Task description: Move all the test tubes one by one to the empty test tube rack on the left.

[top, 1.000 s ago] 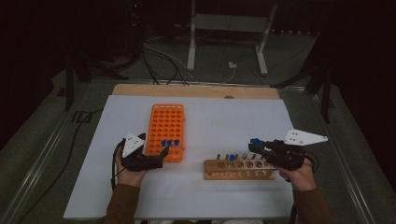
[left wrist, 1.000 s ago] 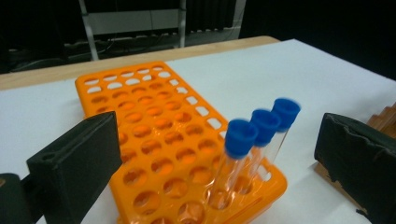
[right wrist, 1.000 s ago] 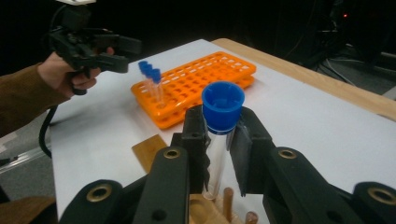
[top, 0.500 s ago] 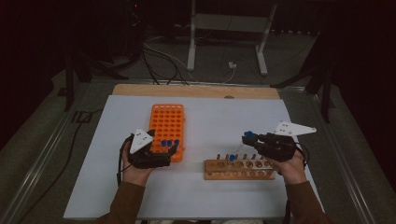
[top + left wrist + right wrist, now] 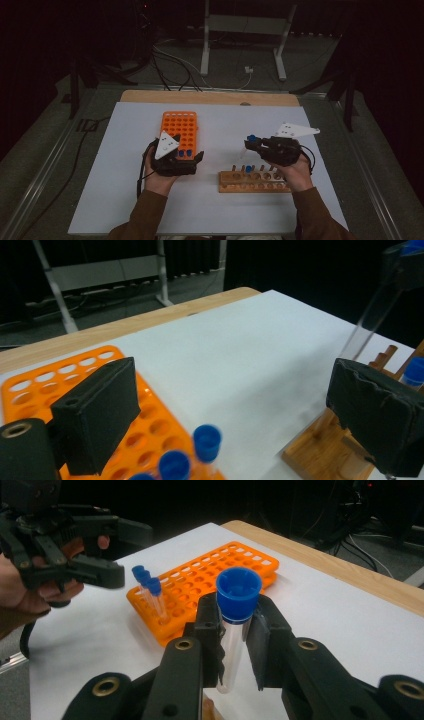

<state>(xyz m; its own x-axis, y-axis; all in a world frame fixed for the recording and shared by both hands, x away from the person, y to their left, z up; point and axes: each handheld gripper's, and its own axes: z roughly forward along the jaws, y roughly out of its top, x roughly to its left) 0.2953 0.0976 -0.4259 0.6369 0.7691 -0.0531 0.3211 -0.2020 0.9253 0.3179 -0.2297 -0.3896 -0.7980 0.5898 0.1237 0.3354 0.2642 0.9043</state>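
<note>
Holding a clear blue-capped test tube (image 5: 233,630) clamped in your right gripper (image 5: 255,144), you carry it toward the orange plastic rack (image 5: 179,131) at ten o'clock, three tubes already placed; left gripper (image 5: 186,161) wide open, empty, just closing slightly; wooden rack (image 5: 252,181) retains several.

High view overhead; gripper views close, sharing orange rack (image 5: 180,134).

Both grippers raised, tips turned toward each other.
Left gripper (image 5: 192,159) jaws stand wide, just been closing, nothing between them; right gripper (image 5: 251,143) jaws clamped, wrist level.
</note>
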